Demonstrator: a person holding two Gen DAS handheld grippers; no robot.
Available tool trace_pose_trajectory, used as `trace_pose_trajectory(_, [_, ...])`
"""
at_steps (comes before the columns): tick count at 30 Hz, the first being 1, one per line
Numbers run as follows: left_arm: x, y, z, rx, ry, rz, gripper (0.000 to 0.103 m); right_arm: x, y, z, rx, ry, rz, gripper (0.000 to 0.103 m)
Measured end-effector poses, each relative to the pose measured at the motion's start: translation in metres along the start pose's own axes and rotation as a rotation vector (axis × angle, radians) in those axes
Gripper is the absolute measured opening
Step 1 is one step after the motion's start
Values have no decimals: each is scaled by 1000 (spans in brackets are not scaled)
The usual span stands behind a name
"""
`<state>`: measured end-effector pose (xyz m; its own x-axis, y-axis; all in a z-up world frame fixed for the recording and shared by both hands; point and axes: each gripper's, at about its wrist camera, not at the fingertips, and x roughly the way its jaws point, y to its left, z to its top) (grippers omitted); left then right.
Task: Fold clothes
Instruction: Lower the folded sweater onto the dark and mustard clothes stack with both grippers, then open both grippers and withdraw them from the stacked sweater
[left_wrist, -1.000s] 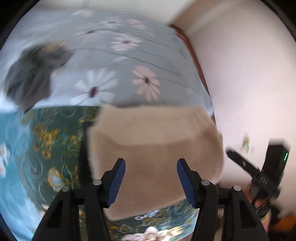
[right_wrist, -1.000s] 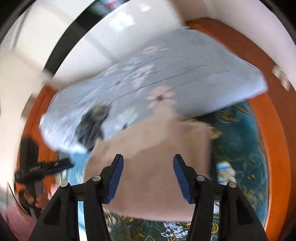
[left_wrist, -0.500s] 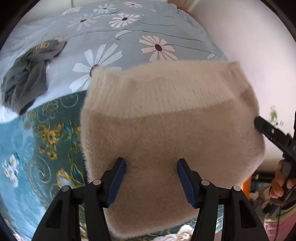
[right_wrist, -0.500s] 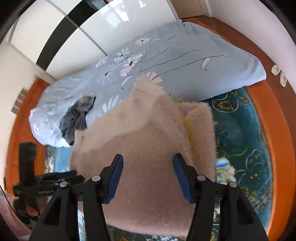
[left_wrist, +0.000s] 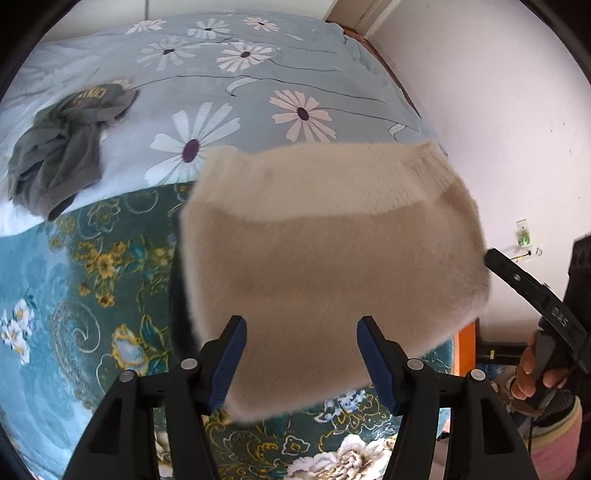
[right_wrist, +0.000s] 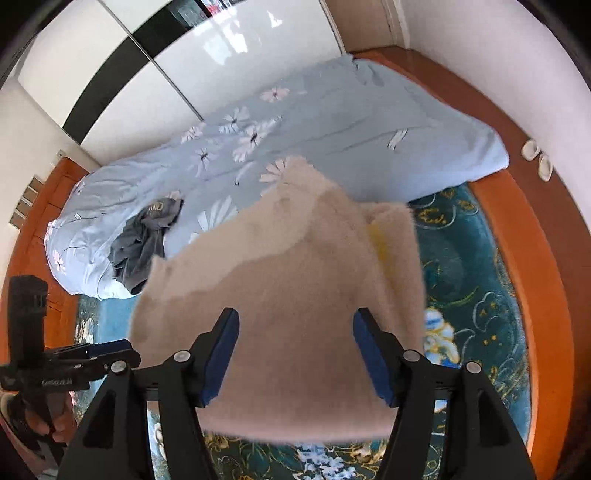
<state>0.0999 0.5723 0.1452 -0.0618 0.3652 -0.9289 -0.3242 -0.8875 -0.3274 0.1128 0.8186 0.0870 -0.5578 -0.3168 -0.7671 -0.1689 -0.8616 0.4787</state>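
Now the beige fuzzy sweater (left_wrist: 332, 251) lay folded into a compact rectangle on the teal floral blanket (left_wrist: 92, 277) at the near end of the bed, its ribbed hem turned toward the daisy-print duvet (left_wrist: 240, 92). The left gripper (left_wrist: 301, 356) and the right gripper (right_wrist: 295, 350) both hovered just above it, lower than a second before. Each pair of jaws was opening, standing fairly wide, with the sweater showing between the blue pads but no pad pressing on it. A second before, the sweater had been blurred in both views; it now sat as one neat stack. In the right wrist view a yellow label (right_wrist: 380, 236) showed at the fold. This sweater looked finished, and the crumpled grey garment (left_wrist: 62, 155) on the duvet was probably next.
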Motion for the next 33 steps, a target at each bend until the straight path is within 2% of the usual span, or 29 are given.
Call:
trace_pose_trajectory(2, [-8, 11, -11, -8, -5, 8, 75, -15, 10, -12, 14, -36, 4, 72])
trace_pose_trajectory(5, [-16, 27, -26, -17, -8, 42, 78, -20, 35, -44, 34, -48, 52, 85])
trace_pose_trajectory(9, [-22, 50, -41, 12, -13, 94, 82, 11, 88, -98, 16, 68, 109, 91])
trace_pose_trajectory(11, [-25, 58, -46, 53, -20, 111, 92, 27, 108, -116, 23, 109, 109, 98])
trace_pose_trajectory(14, [-26, 69, -47, 147, -33, 125, 103, 48, 129, -137, 95, 124, 42, 103])
trace_pose_trajectory(19, [-24, 89, -42, 297, -46, 115, 103, 71, 153, -142, 162, 118, -122, 103])
trace_pose_trajectory(23, [-12, 104, -32, 344, -52, 64, 103, 69, 162, -153, 193, 121, -263, 103])
trace_pose_trajectory(28, [14, 112, -20, 400, -51, 2, 103, 77, 166, -164, 199, 143, -390, 103])
trace_pose_trajectory(33, [22, 116, -14, 480, -157, 11, 103, 84, 162, -171, 271, 121, -437, 103])
